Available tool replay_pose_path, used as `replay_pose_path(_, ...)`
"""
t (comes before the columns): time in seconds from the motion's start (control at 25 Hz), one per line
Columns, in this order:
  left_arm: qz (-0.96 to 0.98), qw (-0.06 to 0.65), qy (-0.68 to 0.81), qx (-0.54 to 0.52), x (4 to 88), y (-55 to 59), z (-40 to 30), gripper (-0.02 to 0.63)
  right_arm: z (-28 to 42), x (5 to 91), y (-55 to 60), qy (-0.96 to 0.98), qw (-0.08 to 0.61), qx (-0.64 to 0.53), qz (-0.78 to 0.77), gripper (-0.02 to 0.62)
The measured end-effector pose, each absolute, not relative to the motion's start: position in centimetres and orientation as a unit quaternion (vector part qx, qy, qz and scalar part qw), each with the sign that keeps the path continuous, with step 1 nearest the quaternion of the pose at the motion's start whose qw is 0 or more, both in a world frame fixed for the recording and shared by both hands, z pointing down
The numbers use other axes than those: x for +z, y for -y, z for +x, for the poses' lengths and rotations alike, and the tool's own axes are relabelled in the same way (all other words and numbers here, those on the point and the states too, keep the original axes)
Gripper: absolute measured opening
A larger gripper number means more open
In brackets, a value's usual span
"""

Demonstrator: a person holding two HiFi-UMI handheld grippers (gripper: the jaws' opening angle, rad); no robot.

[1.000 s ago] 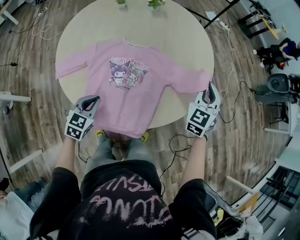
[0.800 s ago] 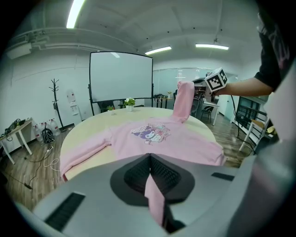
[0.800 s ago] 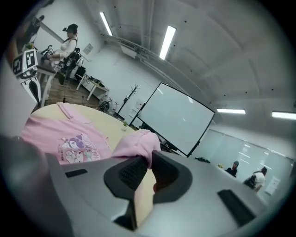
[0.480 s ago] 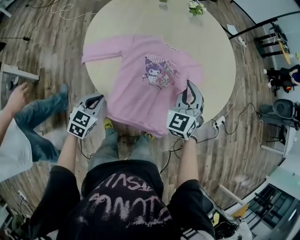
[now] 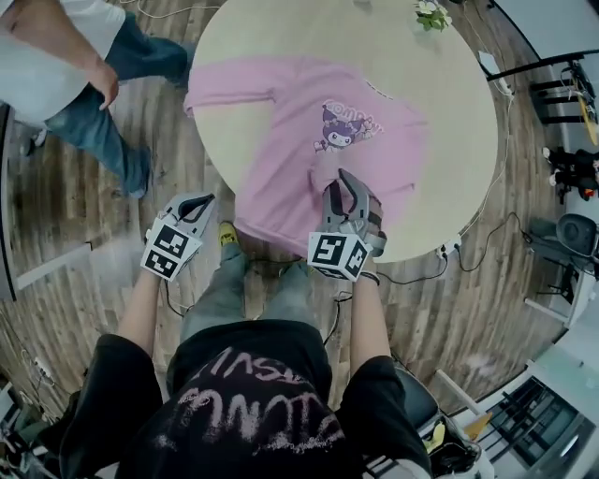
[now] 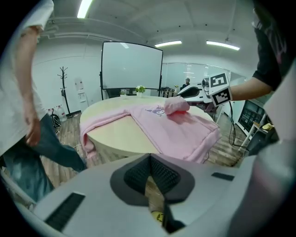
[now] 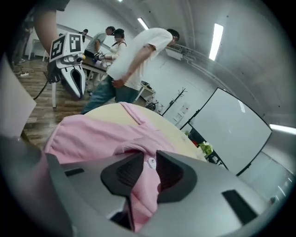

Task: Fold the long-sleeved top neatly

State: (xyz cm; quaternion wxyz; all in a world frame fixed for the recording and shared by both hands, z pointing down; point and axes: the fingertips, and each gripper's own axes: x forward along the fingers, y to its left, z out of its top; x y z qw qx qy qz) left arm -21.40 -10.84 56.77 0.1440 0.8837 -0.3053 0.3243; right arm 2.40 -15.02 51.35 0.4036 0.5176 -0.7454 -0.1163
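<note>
The pink long-sleeved top (image 5: 309, 140) with a cartoon print lies on the round cream table (image 5: 239, 131), its hem hanging over the near edge. The left sleeve (image 5: 225, 79) stretches out to the left. My right gripper (image 5: 344, 180) is over the top's lower right part with the right sleeve's end (image 7: 147, 185) between its jaws. The jaws are opening and the fabric still fills the gap between the pads (image 7: 172, 173). My left gripper (image 5: 198, 202) hangs shut and empty over the floor, left of the table's near edge. From there the top (image 6: 178, 127) shows ahead.
A person in a white shirt and jeans (image 5: 65, 75) stands left of the table. A small plant (image 5: 432, 14) sits at the table's far right. Cables (image 5: 440, 257) run over the wooden floor at right. A whiteboard (image 6: 132, 65) stands beyond the table.
My right gripper carried the right sleeve from the table's right edge leftwards onto the top's body. The left gripper shifted a little. A person walked in at the left.
</note>
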Motion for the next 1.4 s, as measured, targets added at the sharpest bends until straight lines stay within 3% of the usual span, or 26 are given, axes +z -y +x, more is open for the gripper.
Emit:
replay_pose_path(0.32, 0.874, 0.171, 0.317, 0.327, 58.5, 10.0, -22.5, 0.012, -2.5, 54.2, 14.4, 0.789, 0.395, -0.085, 0.462, 0.137)
replay_pose_path(0.96, 0.841, 0.179, 0.403, 0.313, 59.8, 16.9, -29.4, 0.014, -8.6, 56.7, 12.2, 0.825, 0.398, -0.011, 0.4, 0.126)
replay_pose_path(1.4, 0.833, 0.179, 0.429, 0.298, 64.9, 26.1, -34.3, 0.041, -6.2, 51.3, 17.5, 0.784, 0.323, 0.065, 0.527, 0.108)
